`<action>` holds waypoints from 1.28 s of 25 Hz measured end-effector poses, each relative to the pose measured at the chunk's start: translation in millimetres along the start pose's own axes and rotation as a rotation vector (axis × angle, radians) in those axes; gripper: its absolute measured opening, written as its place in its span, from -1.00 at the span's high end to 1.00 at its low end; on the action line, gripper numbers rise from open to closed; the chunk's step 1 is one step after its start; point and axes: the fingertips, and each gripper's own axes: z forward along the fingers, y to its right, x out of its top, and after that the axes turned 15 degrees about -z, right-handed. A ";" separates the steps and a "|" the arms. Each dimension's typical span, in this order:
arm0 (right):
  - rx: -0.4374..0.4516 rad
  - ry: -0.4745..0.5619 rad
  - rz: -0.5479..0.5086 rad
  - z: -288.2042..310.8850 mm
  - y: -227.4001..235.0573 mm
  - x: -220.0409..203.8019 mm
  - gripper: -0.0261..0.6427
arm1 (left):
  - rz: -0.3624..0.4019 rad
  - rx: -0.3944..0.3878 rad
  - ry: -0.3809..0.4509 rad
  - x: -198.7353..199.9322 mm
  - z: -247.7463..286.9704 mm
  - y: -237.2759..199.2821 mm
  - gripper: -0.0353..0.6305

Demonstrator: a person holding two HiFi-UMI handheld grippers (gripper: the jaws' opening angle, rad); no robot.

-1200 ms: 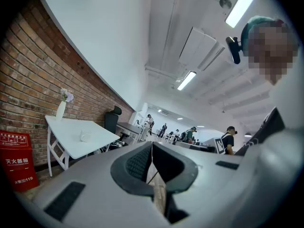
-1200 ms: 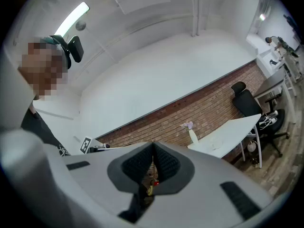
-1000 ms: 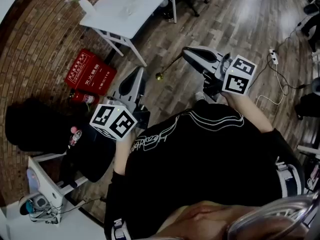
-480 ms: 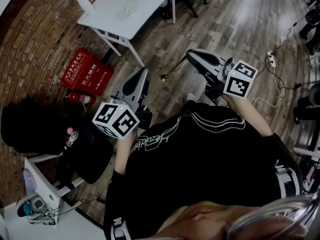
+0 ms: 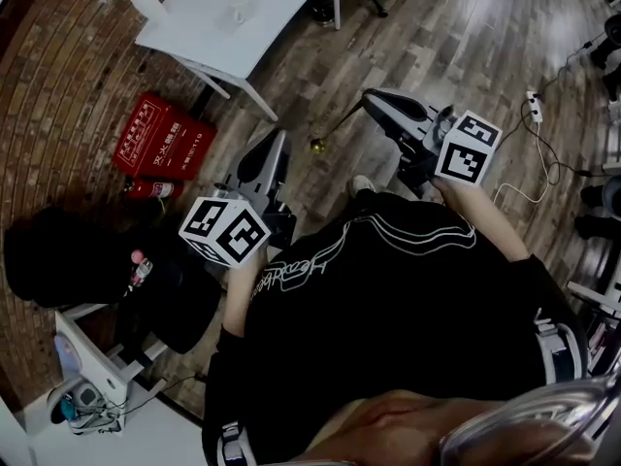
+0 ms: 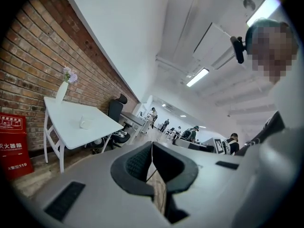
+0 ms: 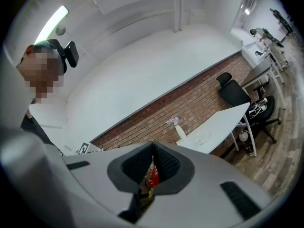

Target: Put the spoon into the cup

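Facing the white table, well ahead of both grippers

My right gripper pinches its load by the handle, and my left gripper is pressed together, empty. The cup stands far ahead on that table. I'd keep the spoon pinched firmly and steady while approaching.

The floor is laid in wood planks with a soft sheen; the wall is built of rough matt brick. The table is finished smooth and white (matt). The spoon is made of shiny yellow metal. The left gripper is cased in matt grey plastic, its pads ribbed black.
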 end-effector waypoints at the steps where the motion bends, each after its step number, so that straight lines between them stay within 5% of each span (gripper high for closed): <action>1: 0.002 -0.002 0.007 4.3 10.6 0.8 0.93 | -0.005 0.005 -0.005 3.1 9.8 -4.8 0.87; 17: 0.040 -0.022 0.066 51.8 193.7 28.3 0.93 | -0.037 0.075 -0.044 56.3 184.8 -60.5 0.87; 32: 0.069 -0.052 0.084 138.5 262.5 29.5 0.93 | -0.076 0.143 -0.001 112.4 220.8 -135.2 0.87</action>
